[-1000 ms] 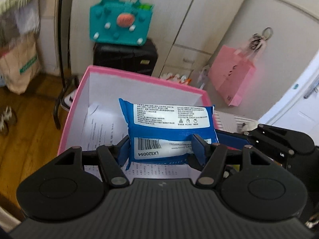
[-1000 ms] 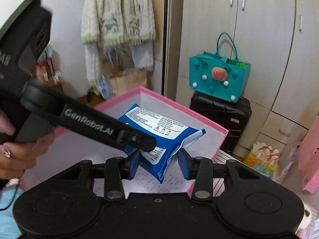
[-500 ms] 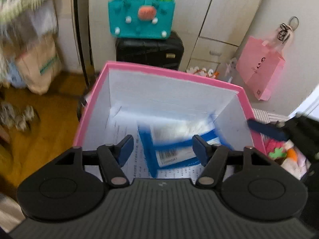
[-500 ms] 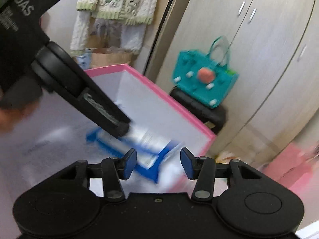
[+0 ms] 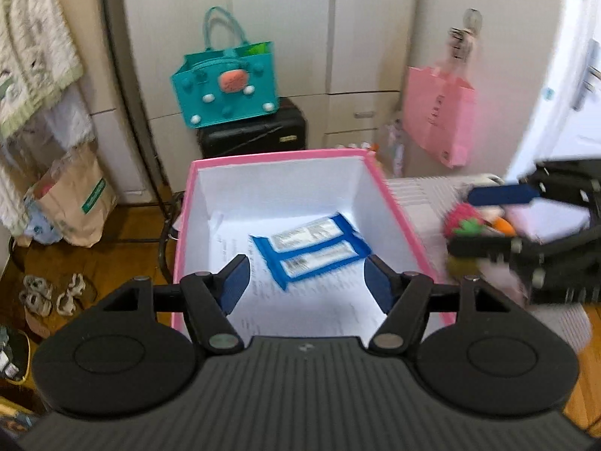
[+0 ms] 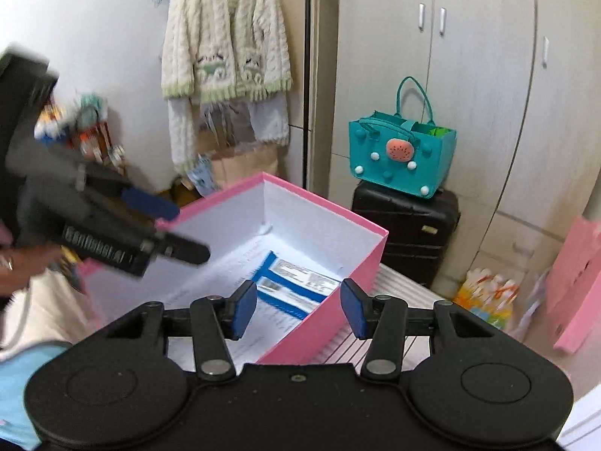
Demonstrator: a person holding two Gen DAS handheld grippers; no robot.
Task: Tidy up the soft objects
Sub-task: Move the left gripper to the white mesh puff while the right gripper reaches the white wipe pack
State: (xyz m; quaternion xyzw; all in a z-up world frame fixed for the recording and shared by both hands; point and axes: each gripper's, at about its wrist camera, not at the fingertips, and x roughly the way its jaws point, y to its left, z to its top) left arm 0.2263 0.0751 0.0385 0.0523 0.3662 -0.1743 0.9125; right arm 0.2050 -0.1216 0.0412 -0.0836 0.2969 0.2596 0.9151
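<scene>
A blue wipes pack [image 5: 311, 248] lies flat on the printed paper at the bottom of the pink box [image 5: 278, 156], and nothing touches it. My left gripper [image 5: 307, 285] hovers above the box's near side; its jaws are opening with nothing between them. In the right wrist view my right gripper [image 6: 298, 310] stands open and empty over the box's [image 6: 326, 203] near corner, above the wipes pack [image 6: 296, 285]. The left gripper [image 6: 191, 231] shows there at the left, held by a hand [image 6: 15, 259]. A red strawberry plush [image 5: 464, 221] lies right of the box, behind the right gripper [image 5: 462, 221].
A teal bag [image 5: 225, 86] sits on a black suitcase [image 5: 251, 131] behind the box. A pink paper bag [image 5: 437, 116] hangs at the right. A knitted cardigan [image 6: 225, 45] hangs on the left wall. A brown paper bag [image 5: 71, 203] and shoes [image 5: 52, 293] are on the wooden floor.
Both grippers let go of the wipes pack, which dropped flat onto the box's bottom. Both have since pulled back, upward and apart.
</scene>
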